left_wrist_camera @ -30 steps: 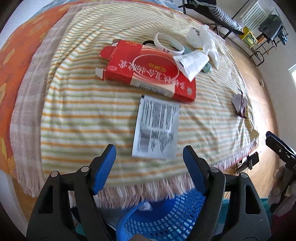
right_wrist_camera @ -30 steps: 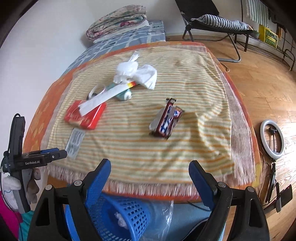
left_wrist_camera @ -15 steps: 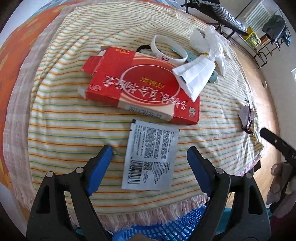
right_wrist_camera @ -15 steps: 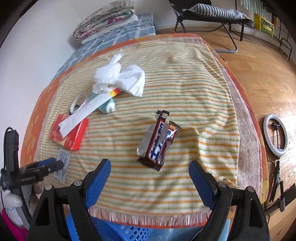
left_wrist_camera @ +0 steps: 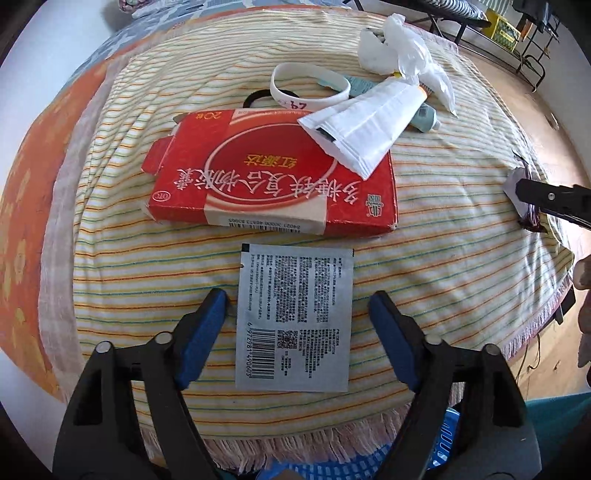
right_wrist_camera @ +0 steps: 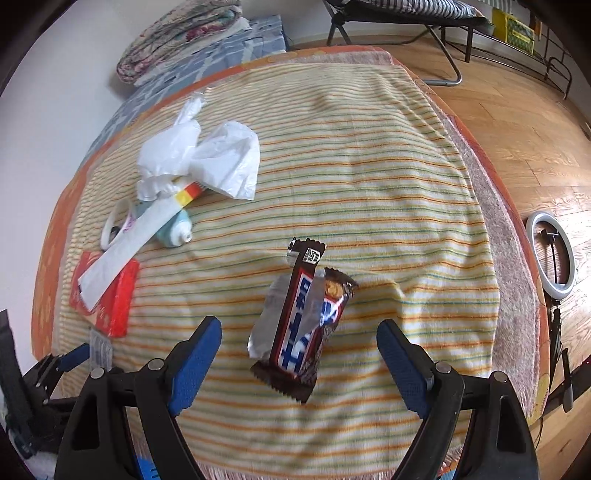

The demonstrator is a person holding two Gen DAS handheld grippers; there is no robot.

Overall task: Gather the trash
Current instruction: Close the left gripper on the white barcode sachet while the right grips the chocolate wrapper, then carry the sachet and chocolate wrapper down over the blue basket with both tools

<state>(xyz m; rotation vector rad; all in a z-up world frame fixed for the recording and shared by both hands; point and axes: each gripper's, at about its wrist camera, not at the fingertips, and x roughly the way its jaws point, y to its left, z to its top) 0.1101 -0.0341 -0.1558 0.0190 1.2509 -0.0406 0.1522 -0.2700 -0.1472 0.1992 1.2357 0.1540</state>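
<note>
A lived-in home room is being shown: a bed is being covered by a striped blanket [right_wrist_camera: 369, 177], folded quilts [right_wrist_camera: 177, 40] are being kept at upper left, and wooden flooring [right_wrist_camera: 517, 122] with a folding cot [right_wrist_camera: 406, 14] is being seen at upper right.

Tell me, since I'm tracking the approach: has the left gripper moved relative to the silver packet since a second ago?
Yes. The left gripper has come forward over the striped cloth; its jaws, now closing, flank the silver packet without touching it.
</note>
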